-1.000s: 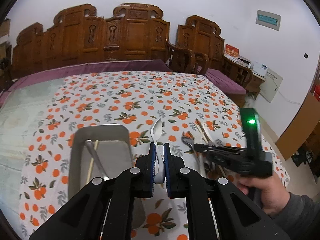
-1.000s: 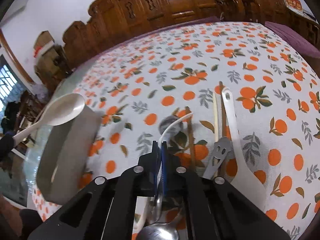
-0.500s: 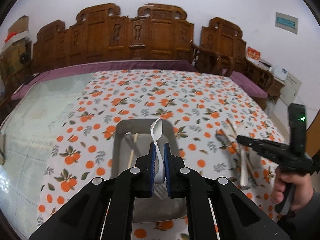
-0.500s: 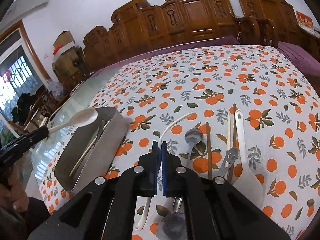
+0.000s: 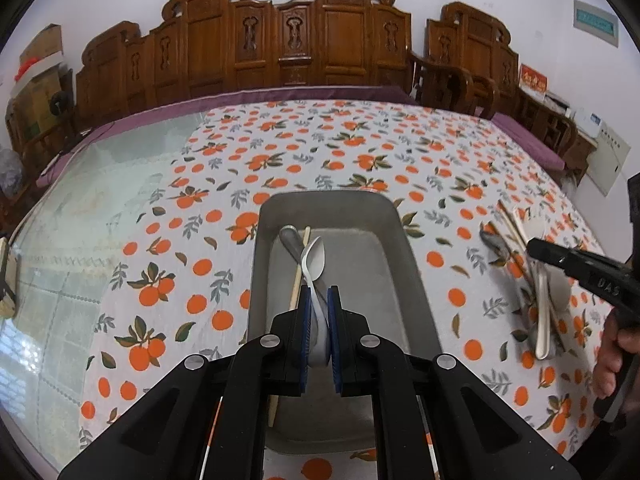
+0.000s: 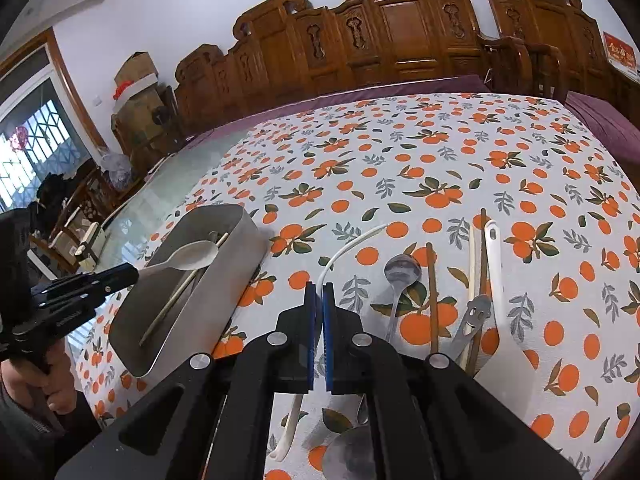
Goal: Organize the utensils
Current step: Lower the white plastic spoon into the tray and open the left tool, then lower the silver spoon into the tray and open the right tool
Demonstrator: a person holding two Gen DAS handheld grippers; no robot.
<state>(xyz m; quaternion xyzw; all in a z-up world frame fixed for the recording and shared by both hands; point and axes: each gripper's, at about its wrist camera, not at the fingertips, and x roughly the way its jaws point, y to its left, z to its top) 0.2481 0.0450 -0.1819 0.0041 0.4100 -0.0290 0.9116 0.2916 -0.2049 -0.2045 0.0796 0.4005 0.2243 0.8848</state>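
A white plastic spoon (image 5: 313, 258), bowl forward, is clamped by its handle in the left hand-held gripper (image 5: 318, 312) over a grey metal tray (image 5: 404, 280) on the orange-print tabletop (image 5: 168, 248). The left view shows a metal spoon (image 5: 289, 239) and a chopstick (image 5: 298, 276) lying in the tray. The right view alone shows the right hand-held gripper (image 6: 319, 300) clenched on nothing, above loose utensils: a white ladle (image 6: 344, 246), a steel spoon (image 6: 400, 272), chopsticks (image 6: 431, 300) and a white spatula (image 6: 494, 268).
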